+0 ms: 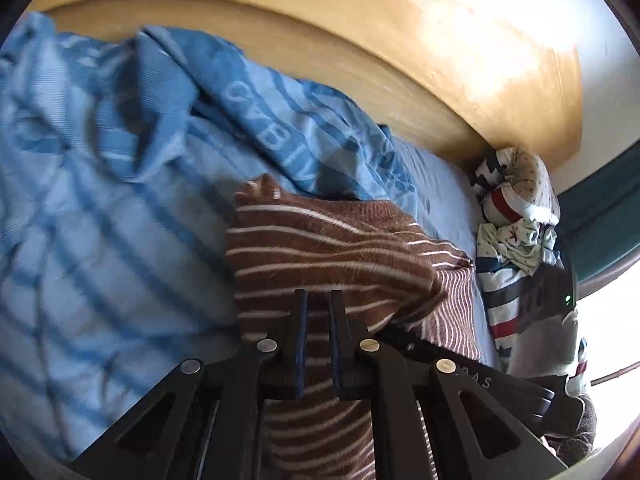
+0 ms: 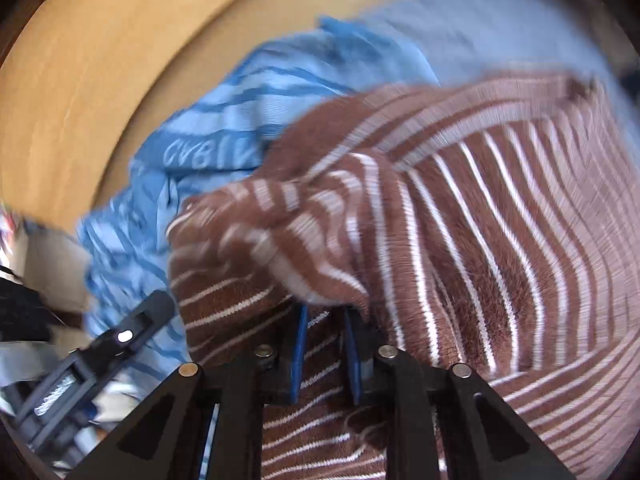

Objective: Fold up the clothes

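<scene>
Left wrist view: both tongs (image 1: 319, 300) (image 2: 326, 312) clamp a brown, white-striped sweater (image 1: 320, 248), rumpled.

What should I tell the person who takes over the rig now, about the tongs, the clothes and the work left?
Left tongs: shut on the brown striped sweater, cloth pinched between the pads.
Right tongs: nearly closed on another part of the same sweater; the grip looks firm, but the picture is blurred.
The sweater hangs bunched between both tongs, above the blue bedding by the wooden headboard.
A pile of star-and-stripe clothes waits at the bed's edge.
Done: sweater picked up. Left: spread it flat, fold it, then the pile.
</scene>
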